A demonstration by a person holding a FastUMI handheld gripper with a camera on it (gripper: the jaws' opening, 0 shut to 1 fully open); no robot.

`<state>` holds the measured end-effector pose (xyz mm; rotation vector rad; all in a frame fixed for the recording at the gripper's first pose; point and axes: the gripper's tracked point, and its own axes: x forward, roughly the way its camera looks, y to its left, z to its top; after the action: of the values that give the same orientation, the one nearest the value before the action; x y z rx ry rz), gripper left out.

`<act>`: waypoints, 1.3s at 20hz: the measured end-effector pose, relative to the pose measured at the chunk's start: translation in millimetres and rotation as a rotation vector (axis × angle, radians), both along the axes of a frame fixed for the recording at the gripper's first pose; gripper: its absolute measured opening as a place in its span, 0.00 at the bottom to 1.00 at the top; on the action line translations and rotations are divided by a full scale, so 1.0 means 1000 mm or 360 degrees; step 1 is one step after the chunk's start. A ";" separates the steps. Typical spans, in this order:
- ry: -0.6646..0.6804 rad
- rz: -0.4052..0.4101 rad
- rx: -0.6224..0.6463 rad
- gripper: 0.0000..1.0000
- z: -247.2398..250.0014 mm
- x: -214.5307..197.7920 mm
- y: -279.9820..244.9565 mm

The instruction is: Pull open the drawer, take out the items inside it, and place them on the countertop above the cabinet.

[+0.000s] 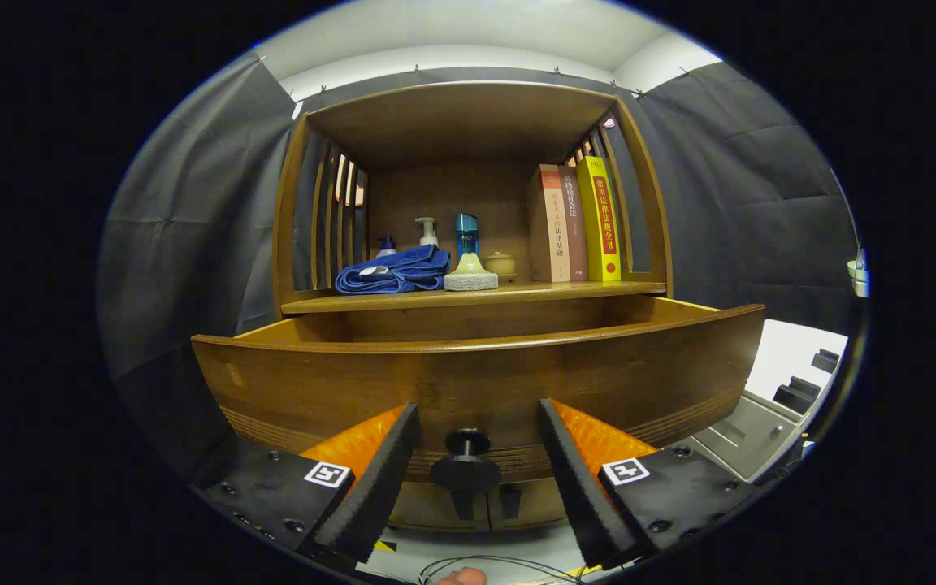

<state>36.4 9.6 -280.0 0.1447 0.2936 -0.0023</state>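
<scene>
The gripper has its fingers spread, one to each side of the single black knob, neither touching it. The one drawer stands pulled out across mid-frame. Above it the countertop carries three books at upper right, one blue cloth and three bottles.

Beyond your jaws stands a wooden cabinet with slatted sides and an open shelf under a flat top board. You have dark cloth walls hanging in folds on both sides of it and behind it, pinned along a pale band below a white ceiling. To the right of the jaws lies a white surface carrying dark blocks and a grey panel. Light falls evenly from above.
</scene>
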 end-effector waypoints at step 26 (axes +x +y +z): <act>0.0082 0.0019 0.0012 0.98 -0.038 0.114 0.005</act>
<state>150.2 14.6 -317.7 0.1503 0.3462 0.0069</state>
